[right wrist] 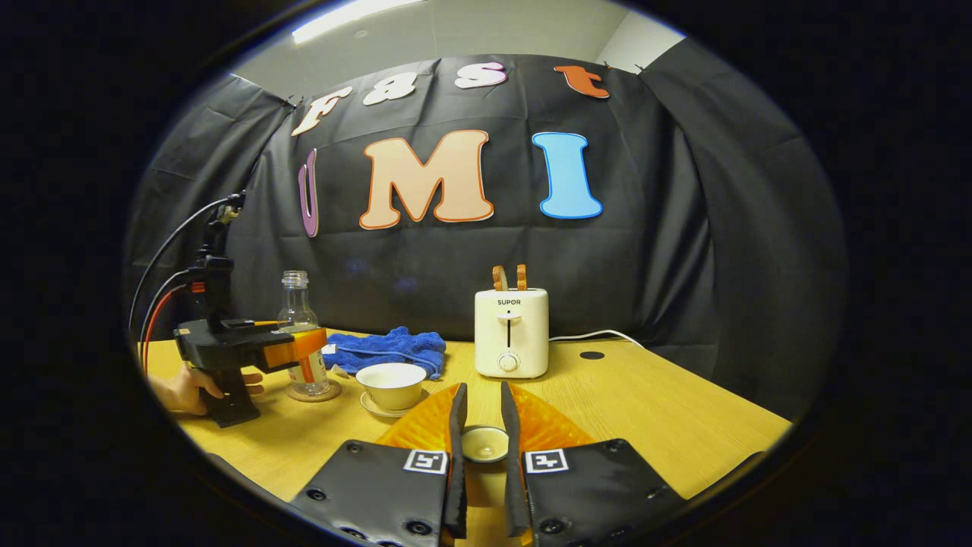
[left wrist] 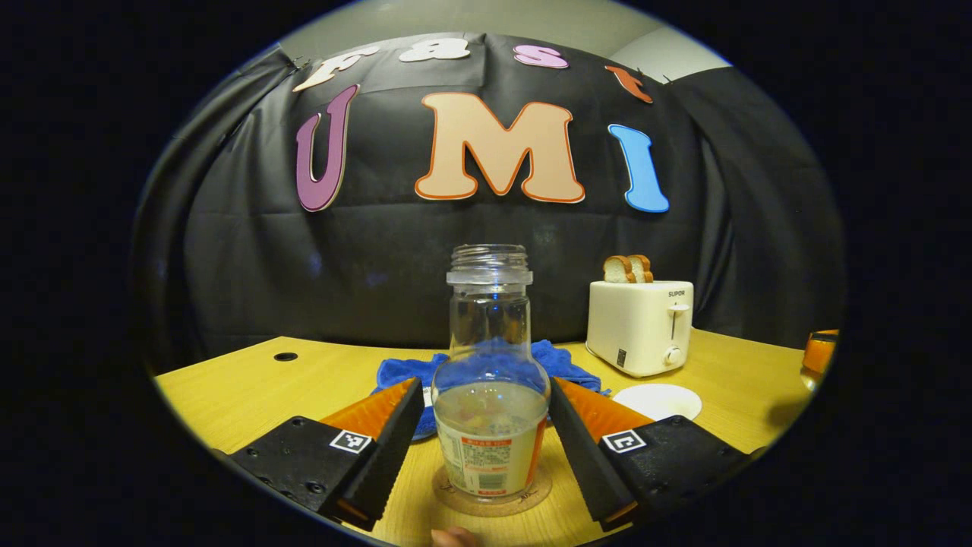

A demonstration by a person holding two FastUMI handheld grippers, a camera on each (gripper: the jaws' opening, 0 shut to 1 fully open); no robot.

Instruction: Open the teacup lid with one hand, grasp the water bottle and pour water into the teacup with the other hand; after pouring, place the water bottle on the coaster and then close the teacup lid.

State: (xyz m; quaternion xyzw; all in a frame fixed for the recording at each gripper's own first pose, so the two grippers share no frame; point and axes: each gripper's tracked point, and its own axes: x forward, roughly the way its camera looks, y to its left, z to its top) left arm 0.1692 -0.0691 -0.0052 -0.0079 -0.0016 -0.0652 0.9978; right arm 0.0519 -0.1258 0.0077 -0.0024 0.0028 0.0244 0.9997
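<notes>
You have a toaster (right wrist: 510, 333) holding 2 bread slices (left wrist: 628, 268) on the worktop (right wrist: 645, 410), blue cloth (right wrist: 387, 348) to its left.

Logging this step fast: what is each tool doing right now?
Left tool: open, fingers either side of the bottle on its coaster.
Right tool: holding the lid.

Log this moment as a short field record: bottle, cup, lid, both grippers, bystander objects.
water bottle: upright on the coaster, uncapped, partly filled
left gripper: open, fingers on either side of the bottle, not touching
teacup: on its saucer, uncovered
teacup lid: between the right gripper's fingers
right gripper: narrow gap; contact with the lid unclear
table: also holds a toaster with bread and a blue cloth
</notes>
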